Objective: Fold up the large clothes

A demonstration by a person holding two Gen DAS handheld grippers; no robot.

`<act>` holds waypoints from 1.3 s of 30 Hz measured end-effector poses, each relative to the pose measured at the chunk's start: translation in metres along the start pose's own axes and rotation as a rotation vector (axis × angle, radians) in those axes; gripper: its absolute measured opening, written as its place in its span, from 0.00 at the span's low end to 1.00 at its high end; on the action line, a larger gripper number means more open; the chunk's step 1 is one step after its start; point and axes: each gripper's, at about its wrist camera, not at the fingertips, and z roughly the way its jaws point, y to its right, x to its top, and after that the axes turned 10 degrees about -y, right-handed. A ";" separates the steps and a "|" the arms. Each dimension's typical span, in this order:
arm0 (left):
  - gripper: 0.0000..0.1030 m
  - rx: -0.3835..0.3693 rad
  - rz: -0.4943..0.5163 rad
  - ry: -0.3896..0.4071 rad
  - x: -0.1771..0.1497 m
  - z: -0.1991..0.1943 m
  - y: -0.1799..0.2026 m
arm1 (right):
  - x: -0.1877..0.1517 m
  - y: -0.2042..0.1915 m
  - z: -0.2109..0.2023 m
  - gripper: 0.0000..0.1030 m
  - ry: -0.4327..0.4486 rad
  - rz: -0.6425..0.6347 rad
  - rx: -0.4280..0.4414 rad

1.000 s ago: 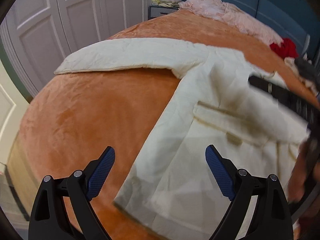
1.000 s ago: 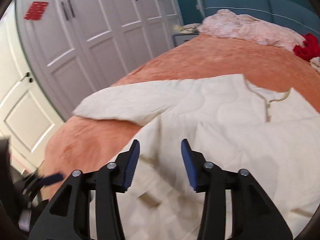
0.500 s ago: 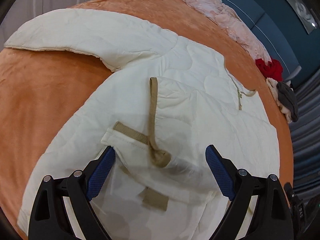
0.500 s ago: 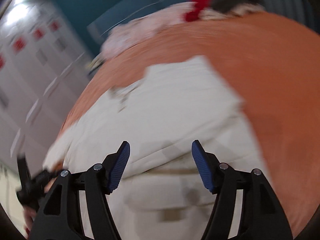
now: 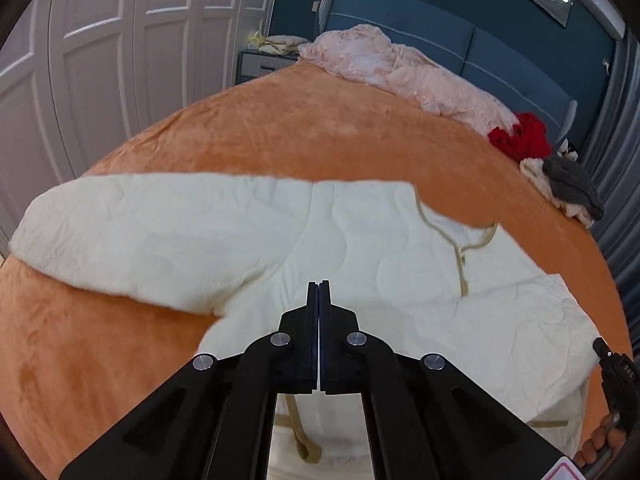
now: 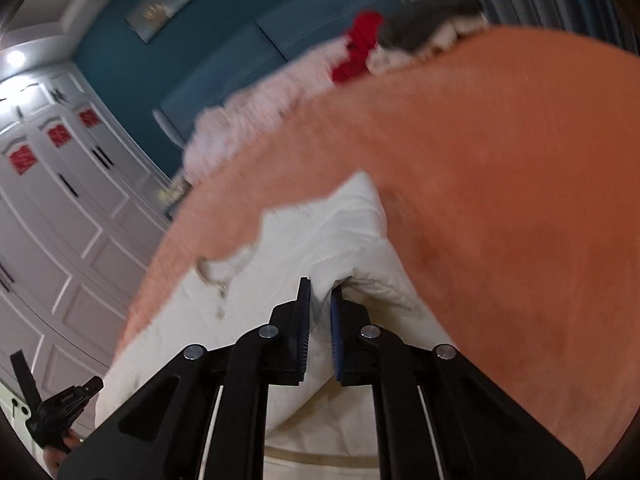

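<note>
The cream quilted jacket (image 5: pixel 360 248) lies spread on the orange bedspread (image 5: pixel 300 136), with bare bedspread open beyond its edges. The left gripper (image 5: pixel 319 292) is fully closed, with no cloth visibly pinched, while the right gripper (image 6: pixel 320 300) is closing, its jaws pinching a raised jacket fold.

Left gripper (image 5: pixel 319 286) jaws fully closed, pads meeting, nothing visibly between them. Cream quilted jacket (image 5: pixel 360 248) lies flat on orange bedspread (image 5: pixel 320 136); one sleeve (image 5: pixel 140 236) extends left. Pink bedding (image 5: pixel 400 72), red cloth (image 5: pixel 520 136) far right.
</note>
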 end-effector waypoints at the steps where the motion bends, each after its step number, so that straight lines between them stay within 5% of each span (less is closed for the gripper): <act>1: 0.00 -0.022 -0.022 -0.021 0.002 0.000 -0.005 | 0.000 -0.001 0.000 0.08 -0.003 -0.003 -0.005; 3: 0.05 -0.066 -0.066 -0.060 -0.005 0.002 -0.013 | 0.000 0.003 0.006 0.08 -0.031 -0.002 -0.030; 5: 0.25 -0.112 -0.114 -0.104 -0.021 0.007 -0.023 | -0.006 0.010 0.011 0.08 -0.055 -0.006 -0.059; 6: 0.46 -0.126 -0.144 -0.127 -0.028 0.010 -0.028 | -0.006 0.013 0.013 0.08 -0.063 -0.002 -0.066; 7: 0.54 -0.138 -0.185 -0.137 -0.037 0.013 -0.032 | -0.007 0.016 0.014 0.09 -0.071 0.005 -0.068; 10: 0.57 -0.177 -0.275 -0.187 -0.058 0.025 -0.047 | -0.011 0.021 0.019 0.09 -0.083 0.015 -0.073; 14: 0.57 -0.243 -0.381 -0.244 -0.072 0.038 -0.051 | -0.017 0.017 0.022 0.10 -0.094 -0.022 -0.093; 18: 0.56 -0.255 -0.329 -0.243 -0.063 0.044 -0.036 | -0.019 0.015 0.029 0.10 -0.103 -0.033 -0.108; 20: 0.43 -0.233 -0.306 -0.244 -0.059 0.047 -0.029 | -0.021 0.017 0.032 0.11 -0.109 -0.032 -0.116; 21: 0.17 -0.228 -0.285 -0.235 -0.055 0.047 -0.026 | -0.022 0.018 0.034 0.11 -0.114 -0.032 -0.122; 22: 0.04 -0.218 -0.249 -0.232 -0.050 0.047 -0.023 | -0.023 0.019 0.036 0.11 -0.118 -0.031 -0.124; 31: 0.03 -0.147 -0.038 0.059 0.001 -0.008 -0.001 | -0.012 -0.014 0.026 0.10 -0.051 -0.146 -0.130; 35: 0.03 -0.052 -0.004 -0.053 -0.018 0.041 -0.004 | -0.024 0.001 0.072 0.10 -0.208 -0.165 -0.247; 39: 0.05 -0.004 -0.008 -0.126 -0.049 0.084 -0.016 | -0.027 0.006 0.074 0.11 -0.210 -0.159 -0.246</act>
